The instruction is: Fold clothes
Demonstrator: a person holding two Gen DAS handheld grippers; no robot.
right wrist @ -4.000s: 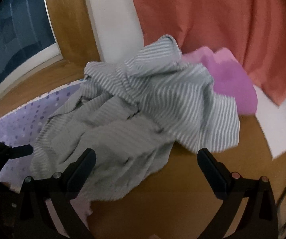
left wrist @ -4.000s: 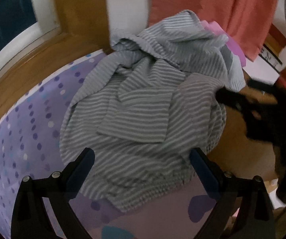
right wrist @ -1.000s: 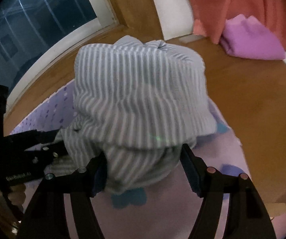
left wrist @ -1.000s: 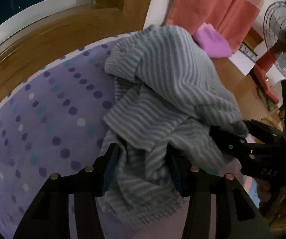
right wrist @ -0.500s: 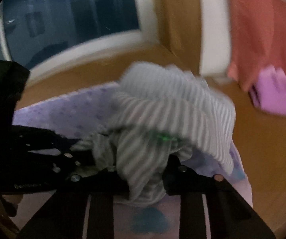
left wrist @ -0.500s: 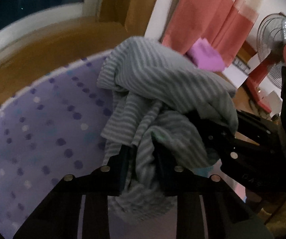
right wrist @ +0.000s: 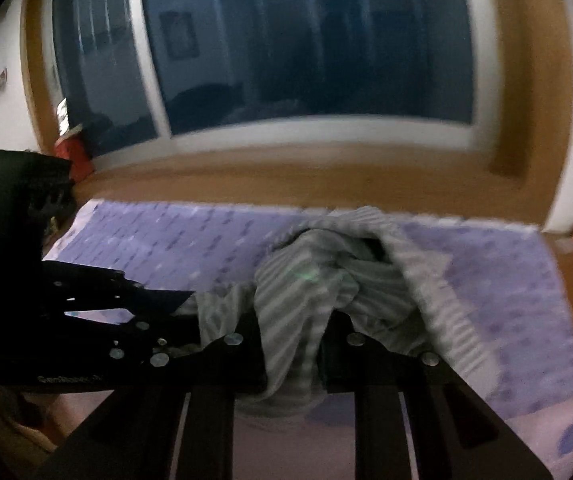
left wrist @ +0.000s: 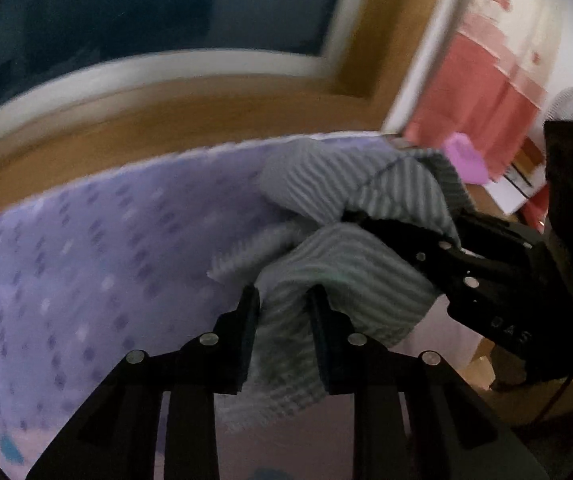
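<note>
A: What are the tongs doing?
B: The left gripper point(left wrist: 282, 320) and right gripper point(right wrist: 292, 344) each pinch a bunch of the striped garment point(left wrist: 350, 248), held over the dotted purple mat point(left wrist: 86, 260).
A: Which step?
B: Probably lifting it. Next, spread it flat on that mat.

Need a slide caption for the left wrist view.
Left hand-held gripper pinching grey striped garment over dotted purple mat.

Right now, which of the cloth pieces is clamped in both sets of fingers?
The grey striped garment: both grippers pinch it, bunched. The folded pink cloth lies apart by the red curtain, and the purple dotted sheet lies flat underneath.
</note>
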